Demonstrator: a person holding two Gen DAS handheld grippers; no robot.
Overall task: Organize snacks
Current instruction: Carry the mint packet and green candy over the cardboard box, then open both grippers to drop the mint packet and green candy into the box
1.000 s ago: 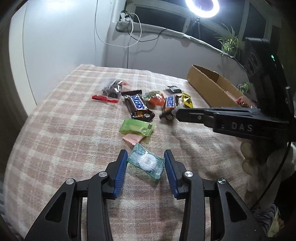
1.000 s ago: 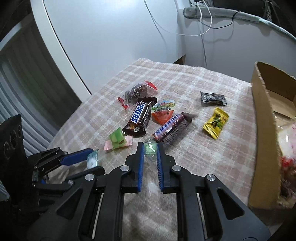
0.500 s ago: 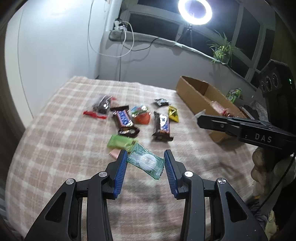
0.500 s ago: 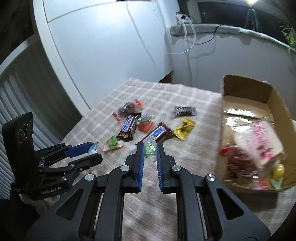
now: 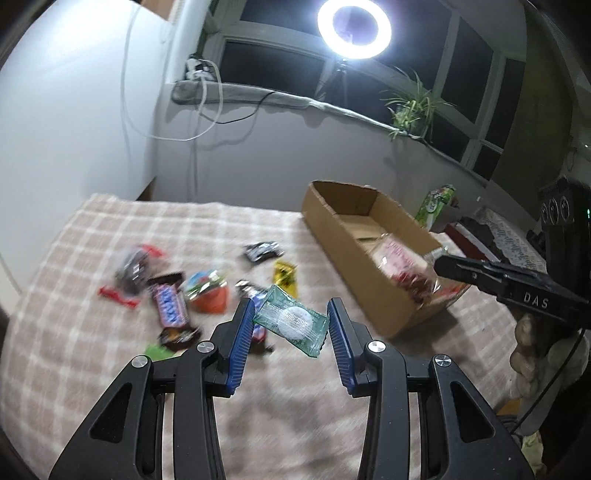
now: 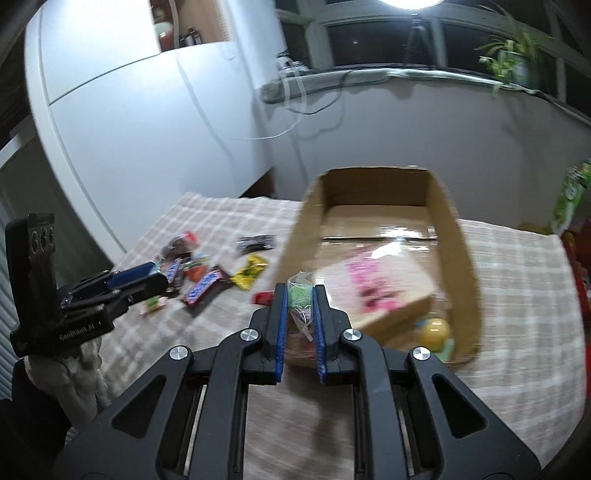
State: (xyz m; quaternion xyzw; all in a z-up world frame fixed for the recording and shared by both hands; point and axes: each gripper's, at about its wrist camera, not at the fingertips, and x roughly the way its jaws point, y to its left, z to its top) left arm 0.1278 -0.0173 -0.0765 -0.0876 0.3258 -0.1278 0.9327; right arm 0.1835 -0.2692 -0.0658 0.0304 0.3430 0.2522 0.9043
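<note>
My left gripper (image 5: 291, 325) is shut on a clear green mint wrapper (image 5: 291, 319) and holds it above the checked cloth, left of the cardboard box (image 5: 343, 243). My right gripper (image 6: 300, 306) is shut on a small clear wrapper with a green candy (image 6: 300, 295), held just above the box's (image 6: 456, 236) near left corner. The box holds a pink packet (image 6: 376, 284) and a yellow ball (image 6: 436, 330). Several snacks lie on the cloth: a Snickers bar (image 5: 168, 306), an orange pack (image 5: 208, 293), a yellow sachet (image 5: 285, 275), a black sachet (image 5: 262, 251).
The table's checked cloth (image 5: 92, 354) ends at a white wall on the left. A ring light (image 5: 354, 27) and a plant (image 5: 413, 107) stand on the sill behind. A green carton (image 5: 436, 205) stands beyond the box. The right gripper's body (image 5: 517, 291) crosses the left wrist view.
Both grippers have lifted off the cloth with their candies and moved right toward the box. The right gripper now hangs over the box's near edge.
</note>
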